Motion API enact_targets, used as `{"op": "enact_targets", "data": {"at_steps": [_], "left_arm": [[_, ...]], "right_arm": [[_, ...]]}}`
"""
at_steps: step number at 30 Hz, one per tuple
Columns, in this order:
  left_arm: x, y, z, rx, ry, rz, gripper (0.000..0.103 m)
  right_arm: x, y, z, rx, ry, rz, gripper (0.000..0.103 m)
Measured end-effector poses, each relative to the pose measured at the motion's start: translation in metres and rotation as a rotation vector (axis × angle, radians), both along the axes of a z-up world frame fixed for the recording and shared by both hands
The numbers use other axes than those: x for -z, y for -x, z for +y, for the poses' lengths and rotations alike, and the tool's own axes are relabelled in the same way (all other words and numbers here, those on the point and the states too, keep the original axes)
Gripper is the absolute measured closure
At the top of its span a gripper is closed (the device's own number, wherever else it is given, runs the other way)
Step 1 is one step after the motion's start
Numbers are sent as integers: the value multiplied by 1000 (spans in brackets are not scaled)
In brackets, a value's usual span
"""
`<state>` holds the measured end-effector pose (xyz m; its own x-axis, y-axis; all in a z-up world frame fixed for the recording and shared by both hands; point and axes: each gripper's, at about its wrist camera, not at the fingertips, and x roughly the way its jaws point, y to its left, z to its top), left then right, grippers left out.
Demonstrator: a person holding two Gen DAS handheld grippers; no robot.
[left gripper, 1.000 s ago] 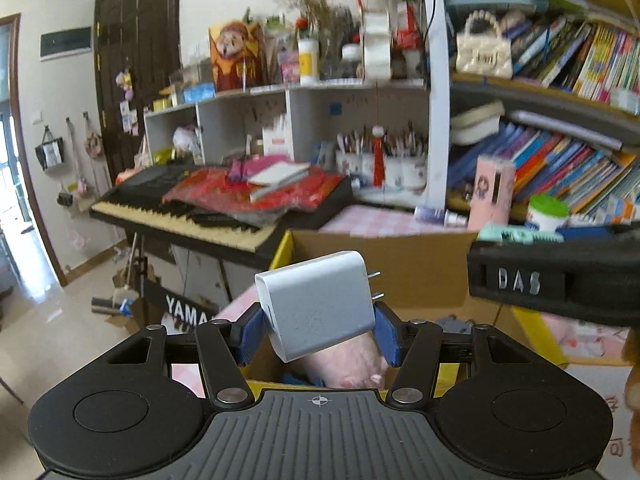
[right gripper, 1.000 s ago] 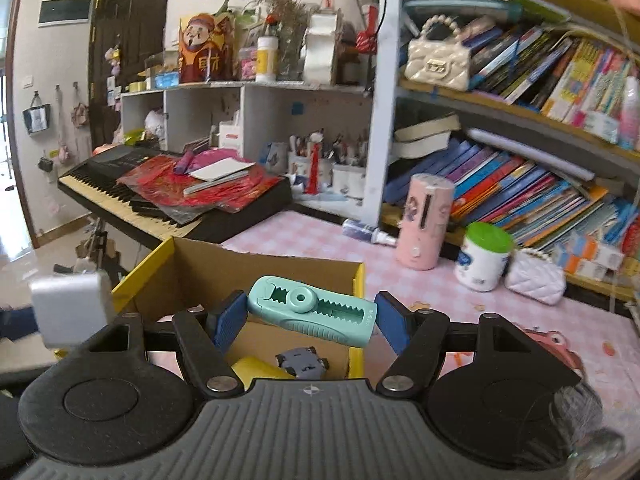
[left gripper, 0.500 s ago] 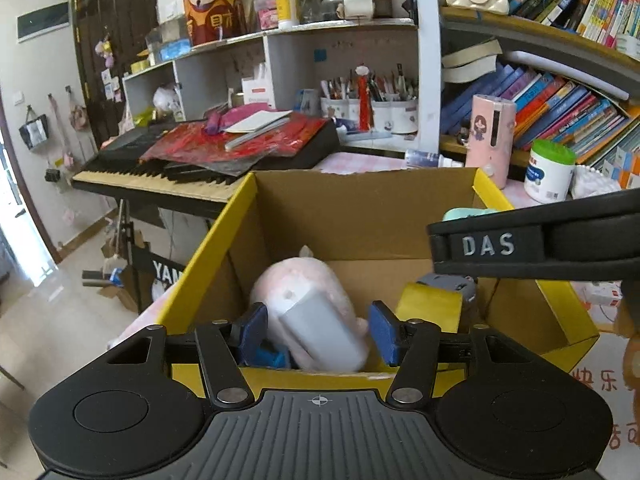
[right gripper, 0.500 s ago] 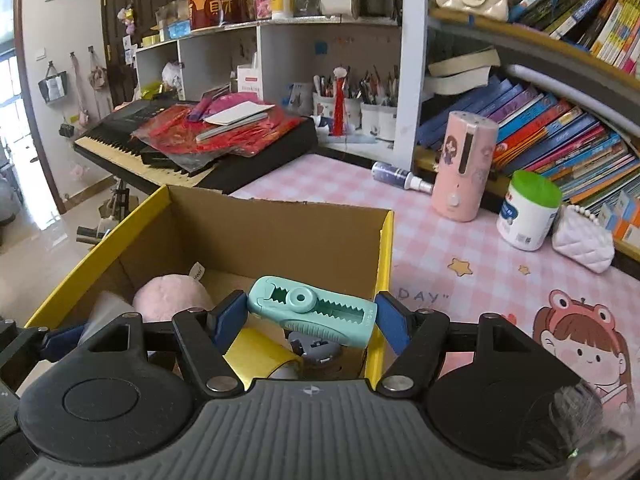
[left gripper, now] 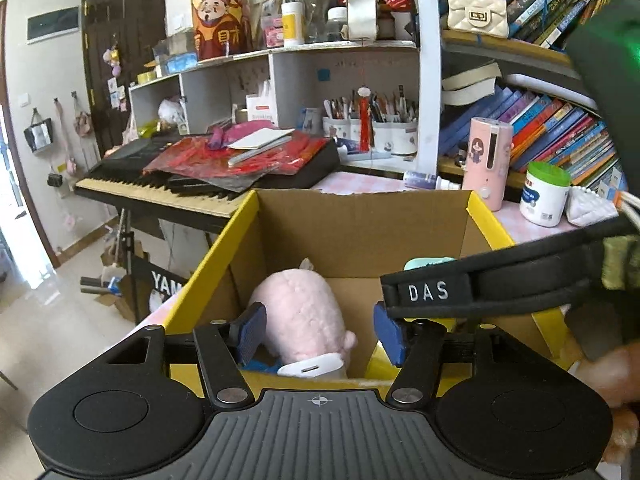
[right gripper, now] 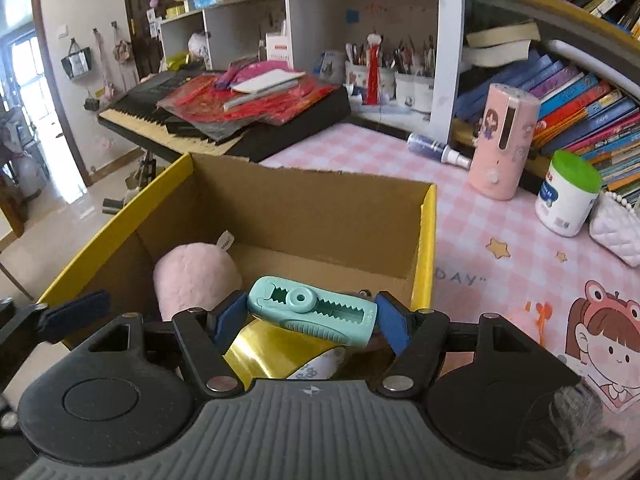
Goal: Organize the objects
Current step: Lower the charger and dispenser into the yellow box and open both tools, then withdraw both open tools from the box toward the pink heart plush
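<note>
A cardboard box (left gripper: pixel 360 224) with yellow rims stands on the pink table; it also shows in the right wrist view (right gripper: pixel 320 208). My left gripper (left gripper: pixel 320 330) is open over the box's near edge. The white charger (left gripper: pixel 312 366) lies loose in the box against a pink plush toy (left gripper: pixel 300 316). My right gripper (right gripper: pixel 310 318) is shut on a teal slide eraser (right gripper: pixel 312 316), held over the box's right part. The plush (right gripper: pixel 196 276) and a gold item (right gripper: pixel 272 350) lie below it.
A keyboard (right gripper: pixel 224 120) with red papers stands behind the box. A pink cylinder (right gripper: pixel 500 144), a green-lidded jar (right gripper: pixel 568 196), a spray bottle (right gripper: pixel 436 148) and a white purse (right gripper: pixel 616 228) sit on the table to the right. Bookshelves rise behind.
My left gripper moved over the box, opened and let the white charger drop inside. My right gripper moved forward over the box, still holding the teal eraser.
</note>
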<state>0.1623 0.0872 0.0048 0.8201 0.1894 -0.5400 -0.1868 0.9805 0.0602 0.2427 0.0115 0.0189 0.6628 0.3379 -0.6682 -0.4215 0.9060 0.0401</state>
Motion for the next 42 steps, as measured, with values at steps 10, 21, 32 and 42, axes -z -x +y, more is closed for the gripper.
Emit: {"op": "enact_targets", "data": {"at_steps": [10, 21, 32, 42], "left_arm": [[-6, 18, 9, -21, 11, -8, 33], [-24, 47, 21, -33, 72, -48, 18], [-22, 80, 32, -63, 50, -39, 16], [-4, 117, 44, -83, 47, 58, 12]], "right_arm": [[1, 6, 9, -17, -27, 75, 25], [-34, 65, -19, 26, -133, -94, 13], [-31, 124, -34, 184, -91, -158, 7], [-4, 170, -22, 301, 120, -184, 2]]}}
